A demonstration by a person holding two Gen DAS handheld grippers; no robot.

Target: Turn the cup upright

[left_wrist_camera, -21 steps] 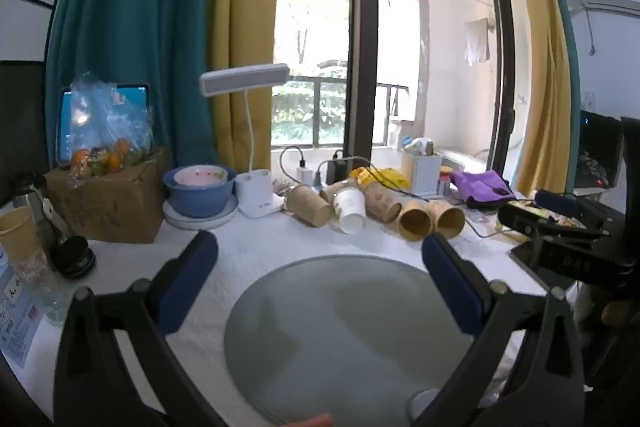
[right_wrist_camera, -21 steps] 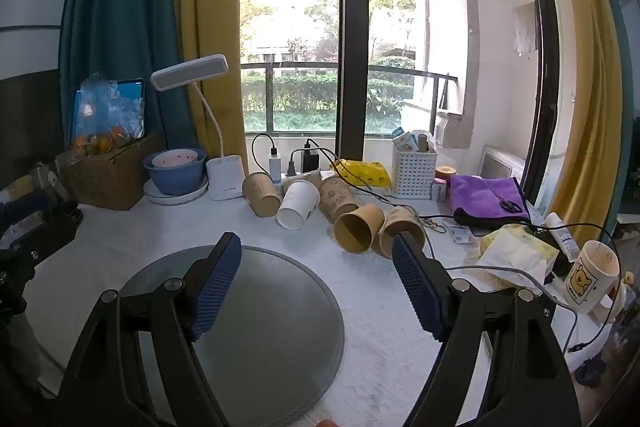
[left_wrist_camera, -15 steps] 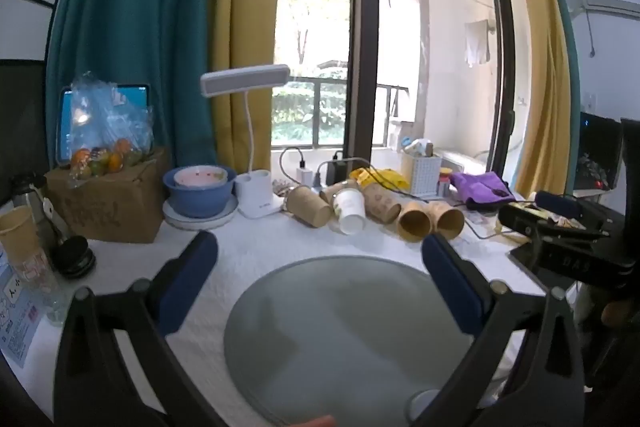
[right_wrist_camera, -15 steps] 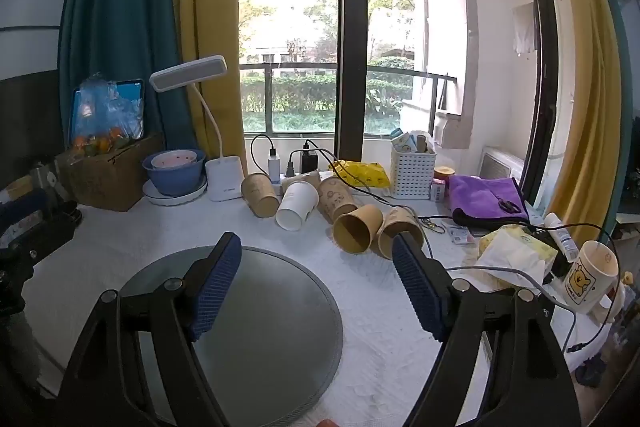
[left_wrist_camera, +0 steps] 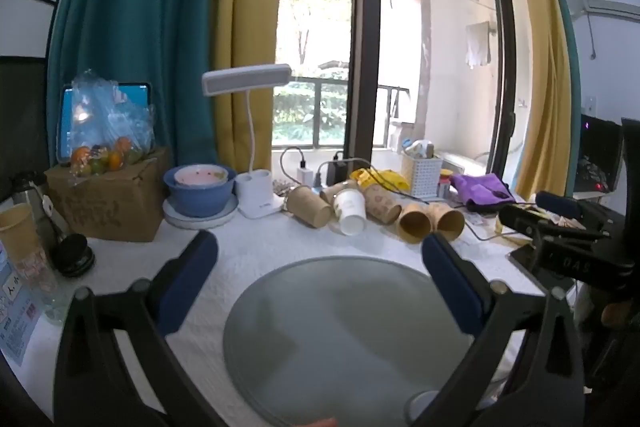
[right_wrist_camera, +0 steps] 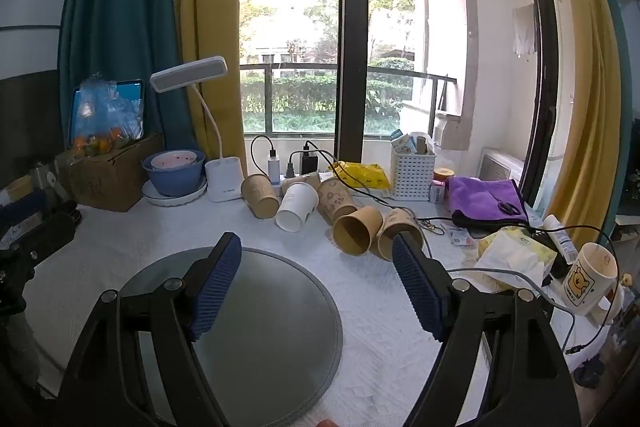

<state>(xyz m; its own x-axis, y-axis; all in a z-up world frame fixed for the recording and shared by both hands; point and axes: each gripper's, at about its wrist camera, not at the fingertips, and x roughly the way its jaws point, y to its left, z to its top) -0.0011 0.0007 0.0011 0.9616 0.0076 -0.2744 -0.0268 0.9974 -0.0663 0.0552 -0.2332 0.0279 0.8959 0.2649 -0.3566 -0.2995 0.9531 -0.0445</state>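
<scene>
Because every paper cup in the cluster lies on its side at the far edge of the white cloth-covered surface (right_wrist_camera: 380, 307), none has been righted yet, and the nearest brown paper cup (right_wrist_camera: 354, 234), mouth toward the camera, looks the likeliest pick. Both the left tongs (left_wrist_camera: 320, 259) and the right tongs (right_wrist_camera: 316, 253) hang wide open and empty above the round grey glass disc (right_wrist_camera: 260, 327), probably kept clear as the spot for standing a cup.

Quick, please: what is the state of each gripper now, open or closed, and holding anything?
Left gripper: open, holding nothing.
Right gripper: open, holding nothing.
</scene>
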